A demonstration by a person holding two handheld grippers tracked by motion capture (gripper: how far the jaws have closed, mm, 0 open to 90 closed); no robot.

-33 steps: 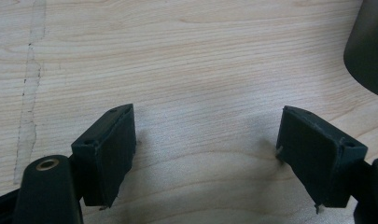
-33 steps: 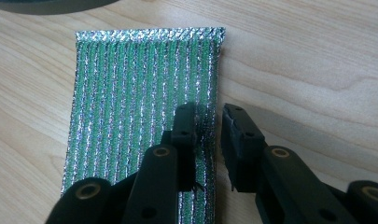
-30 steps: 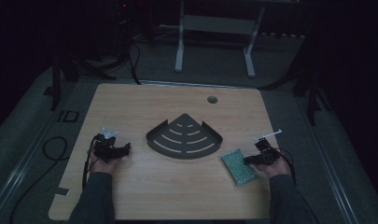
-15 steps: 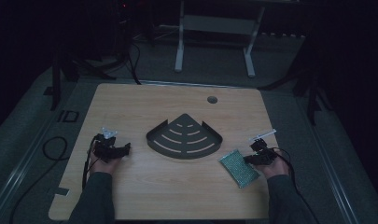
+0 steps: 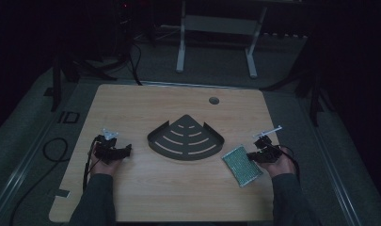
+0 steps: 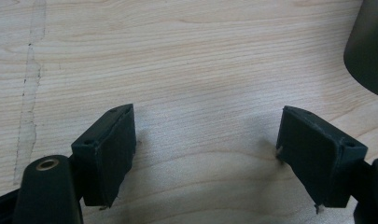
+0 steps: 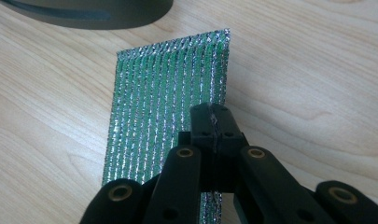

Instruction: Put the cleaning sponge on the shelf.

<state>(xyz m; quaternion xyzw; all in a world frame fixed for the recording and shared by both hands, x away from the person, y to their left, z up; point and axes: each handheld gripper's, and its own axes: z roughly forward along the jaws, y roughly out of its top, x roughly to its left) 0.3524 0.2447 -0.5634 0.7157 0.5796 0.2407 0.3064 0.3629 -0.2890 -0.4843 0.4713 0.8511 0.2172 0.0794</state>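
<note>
It looked like a dim lab or test room: a bare wooden counter [image 5: 178, 197] with a cable grommet hole [image 5: 214, 100], loose black cables [image 5: 51, 150] on grey carpet, and a white metal stand [image 5: 216, 28] behind.

1. The scouring pad [image 5: 242, 165] is a flat rectangle of green mesh shot through with glittering silver threads that run in stripes along its length [image 7: 165, 98].
2. It lies flat on the wooden table [image 5: 178, 197], towards the right edge and nearer the front edge than the back, turned at a slant to both.
3. Its far short edge is frayed and sparkly, and one far corner lifts to a small point.
</note>
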